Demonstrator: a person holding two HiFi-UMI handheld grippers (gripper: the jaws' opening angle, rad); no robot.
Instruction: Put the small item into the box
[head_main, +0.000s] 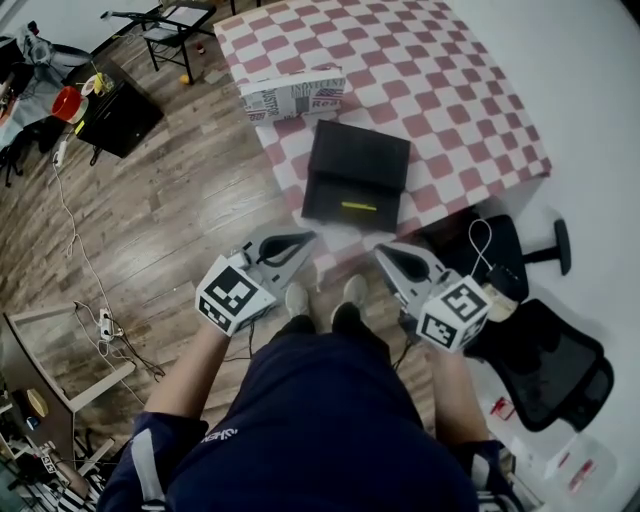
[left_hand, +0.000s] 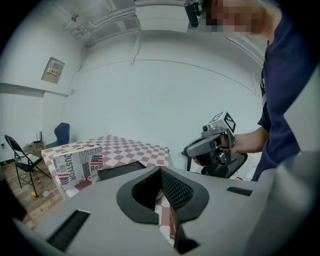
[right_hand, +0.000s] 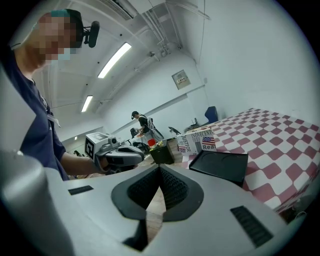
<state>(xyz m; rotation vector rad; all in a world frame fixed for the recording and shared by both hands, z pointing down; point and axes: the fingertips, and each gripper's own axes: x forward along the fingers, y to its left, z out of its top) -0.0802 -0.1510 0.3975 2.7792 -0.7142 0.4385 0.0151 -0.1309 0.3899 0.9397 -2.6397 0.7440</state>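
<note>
Both pairs of jaws are closed, tip pressed to tip, with nothing between them. On my left gripper (left_hand: 161, 172) the dark ribbed pads meet in a point, and past them I see only checked cloth. My right gripper (right_hand: 160, 169) is closed the same way and is also empty, with bare wooden floor (head_main: 170, 210) showing below its tips.

I hold the two grippers low in front of my body, side by side and apart, both pointing toward the near edge of the table (head_main: 440, 90). Their marker cubes sit back by my wrists. Each gripper's camera shows the other one off to the side, with my hand round its handle. My shoes (head_main: 297, 298) stand on the floor between them, just short of the table.

Ahead of the jaws, a flat black box (head_main: 358, 160) lies on the red and white checked cloth close to the near edge. A small yellow-green bar (head_main: 358, 207) rests across the near part of it. I cannot tell whether it lies inside the box or on top of it. Neither gripper touches the box or the bar.

Further back on the cloth, just beyond the black box, stands a box printed like a newspaper (head_main: 293, 97) with small flags on its side.

A black office chair (head_main: 545, 365) stands to my right beside the table corner. Off to my left is a low black cabinet (head_main: 120, 115) with a red bowl (head_main: 66, 103) by it, and a white power strip (head_main: 105, 325) lies on the floor nearer to me.
</note>
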